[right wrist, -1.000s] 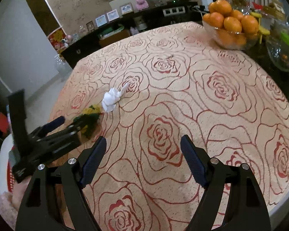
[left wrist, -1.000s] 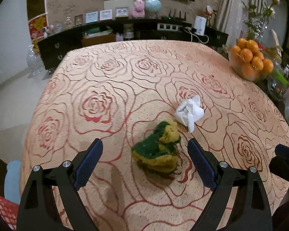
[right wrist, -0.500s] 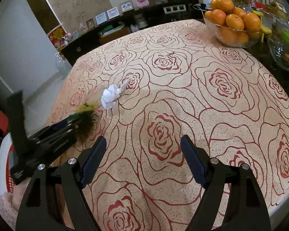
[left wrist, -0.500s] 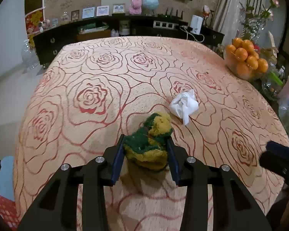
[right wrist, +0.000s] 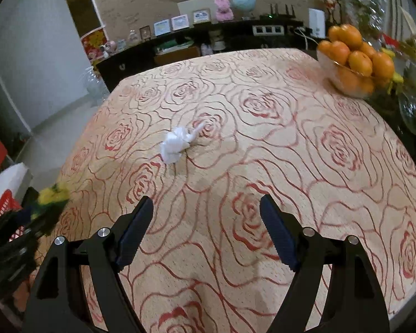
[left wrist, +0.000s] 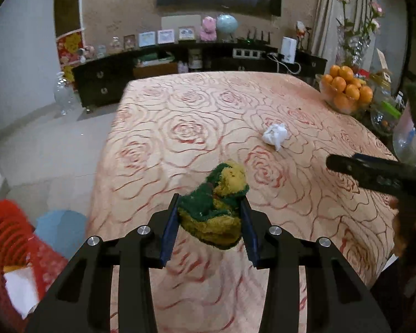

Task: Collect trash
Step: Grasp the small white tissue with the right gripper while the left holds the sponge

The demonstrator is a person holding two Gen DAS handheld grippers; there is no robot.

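My left gripper (left wrist: 210, 208) is shut on a crumpled green and yellow rag (left wrist: 216, 208) and holds it lifted off the rose-patterned tablecloth (left wrist: 180, 127). In the right wrist view that rag (right wrist: 51, 198) shows at the far left, beyond the table edge, in the left gripper (right wrist: 45, 212). A crumpled white tissue (left wrist: 275, 135) lies on the cloth further in; it sits ahead and left of my right gripper (right wrist: 206, 211), as the tissue (right wrist: 177, 145) there shows. The right gripper is open over bare cloth with nothing between its fingers.
A red slatted basket (left wrist: 11, 238) with white paper in it stands on the floor at lower left, next to a blue object (left wrist: 61, 227). A glass bowl of oranges (right wrist: 355, 61) sits at the table's far right corner. A dark sideboard (left wrist: 180, 69) lines the back wall.
The left gripper closed on the green and yellow rag, lifted it and pulled back to the left toward the table edge. The red basket came into view. The right gripper shifted slightly, still open.
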